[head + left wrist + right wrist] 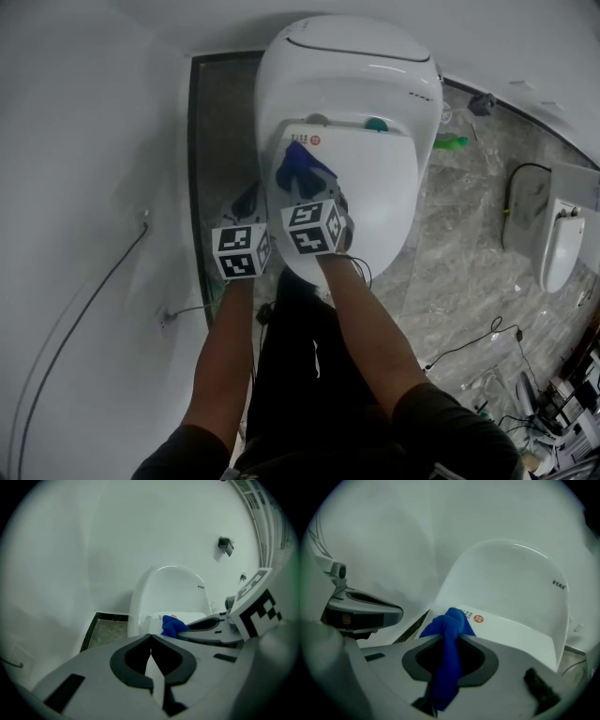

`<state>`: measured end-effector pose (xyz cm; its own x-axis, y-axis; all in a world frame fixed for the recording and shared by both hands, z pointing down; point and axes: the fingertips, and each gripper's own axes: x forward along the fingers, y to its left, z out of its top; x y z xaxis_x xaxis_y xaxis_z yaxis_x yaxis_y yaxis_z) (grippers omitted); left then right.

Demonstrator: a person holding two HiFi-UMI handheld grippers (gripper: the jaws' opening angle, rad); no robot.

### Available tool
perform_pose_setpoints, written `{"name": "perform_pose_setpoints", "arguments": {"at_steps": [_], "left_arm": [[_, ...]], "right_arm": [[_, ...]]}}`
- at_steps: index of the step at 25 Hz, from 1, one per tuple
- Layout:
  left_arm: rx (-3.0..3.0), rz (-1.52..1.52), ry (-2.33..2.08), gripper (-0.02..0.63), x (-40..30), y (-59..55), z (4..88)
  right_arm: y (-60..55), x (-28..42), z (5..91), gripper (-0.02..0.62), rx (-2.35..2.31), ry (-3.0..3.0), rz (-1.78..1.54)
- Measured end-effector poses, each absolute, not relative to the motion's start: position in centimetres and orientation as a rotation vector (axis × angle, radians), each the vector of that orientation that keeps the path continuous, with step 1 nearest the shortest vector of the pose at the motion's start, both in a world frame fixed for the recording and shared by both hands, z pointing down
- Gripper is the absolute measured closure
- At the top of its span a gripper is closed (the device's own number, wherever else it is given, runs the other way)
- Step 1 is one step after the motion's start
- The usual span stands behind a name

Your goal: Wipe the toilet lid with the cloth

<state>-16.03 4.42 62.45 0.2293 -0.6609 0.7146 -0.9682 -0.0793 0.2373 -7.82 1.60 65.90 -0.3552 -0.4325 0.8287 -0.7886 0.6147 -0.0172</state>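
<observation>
cloth: blue, bunched, on lid, far left corner | right gripper: jaws pinched on cloth, tail hanging through | left gripper: jaws closed, empty, beside lid's left edge

No wording is legible. A round red sticker with tiny unreadable print sits at eleven o'clock on the toilet lid.

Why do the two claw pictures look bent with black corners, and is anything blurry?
Left gripper view and right gripper view: wide-angle lenses bend the toilet and blacken the corners; greenish tint. Right gripper view: the blue cloth close up looks soft. Head view: sharper, evenly lit, mild sheen on the toilet lid.
</observation>
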Motion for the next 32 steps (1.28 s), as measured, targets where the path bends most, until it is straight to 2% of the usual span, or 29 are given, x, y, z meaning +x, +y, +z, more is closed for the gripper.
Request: {"name": "perform_pose_setpoints", "arguments": {"at_steps": [14, 21, 27, 32], "left_arm": [[1.98, 0.641, -1.255, 0.594, -1.7, 2.4, 62.9], [2.043, 0.683, -1.202, 0.594, 1.7, 2.5, 62.4], [1.999, 0.675, -1.253, 0.594, -1.4, 3.5, 62.7], [1.914, 0.65, -1.343, 0.594, -7.0, 5.1, 63.4]], "right_arm": [[0.2, 11.7, 66.2, 0.512, 1.37, -1.811, 0.687], [0.9, 19.0, 67.3, 0.512, 1.491, -1.718, 0.815], [1.4, 17.6, 65.1, 0.514, 1.463, -1.849, 0.864], [3.6, 8.9, 62.4, 0.515, 1.315, -2.007, 0.848]]}}
